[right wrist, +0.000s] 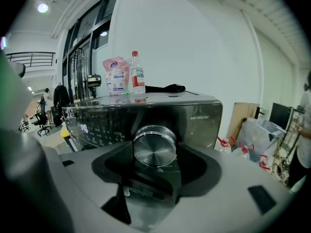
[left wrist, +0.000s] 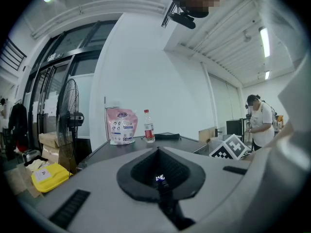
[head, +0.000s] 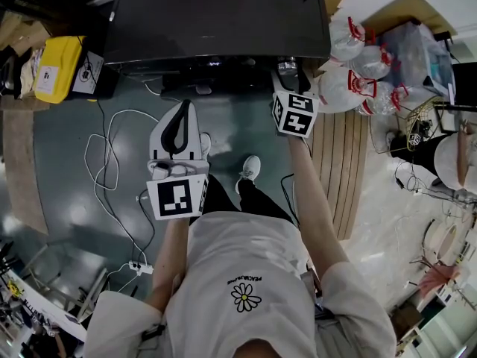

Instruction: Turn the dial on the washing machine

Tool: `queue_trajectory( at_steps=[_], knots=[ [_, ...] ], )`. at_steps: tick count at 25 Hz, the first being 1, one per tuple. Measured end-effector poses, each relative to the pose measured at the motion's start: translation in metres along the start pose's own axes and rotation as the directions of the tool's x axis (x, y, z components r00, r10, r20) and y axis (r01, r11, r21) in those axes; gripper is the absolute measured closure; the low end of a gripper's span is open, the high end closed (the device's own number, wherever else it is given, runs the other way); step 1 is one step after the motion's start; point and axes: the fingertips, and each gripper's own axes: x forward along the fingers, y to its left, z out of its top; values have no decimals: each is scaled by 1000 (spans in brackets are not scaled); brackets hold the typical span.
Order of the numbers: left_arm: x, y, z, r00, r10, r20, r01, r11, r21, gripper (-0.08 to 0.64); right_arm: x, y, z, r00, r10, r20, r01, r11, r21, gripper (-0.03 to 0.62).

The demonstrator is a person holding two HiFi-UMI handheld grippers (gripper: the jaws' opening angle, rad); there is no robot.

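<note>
My right claw: jaws parted, straddling dial, pads not yet biting; held square-on so closing centres grip for twist. Dial: far, toward right end of washing machine front panel. My left claw: clenched, empty, parked near-left, out of way.

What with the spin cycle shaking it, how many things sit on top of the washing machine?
3: a pink pouch, a bottle with a red cap right beside it, and a flat black thing lying beside the bottle. Others may be hidden farther back.
</note>
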Motion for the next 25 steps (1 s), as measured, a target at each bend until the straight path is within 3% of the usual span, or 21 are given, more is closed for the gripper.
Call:
queue_trajectory(
  at_steps=[25],
  knots=[
    [2, 5, 0, 1000, 0, 21, 0, 1000, 20, 561, 1, 2, 0, 1000, -10, -5, 9, 999, -32, 311]
  ],
)
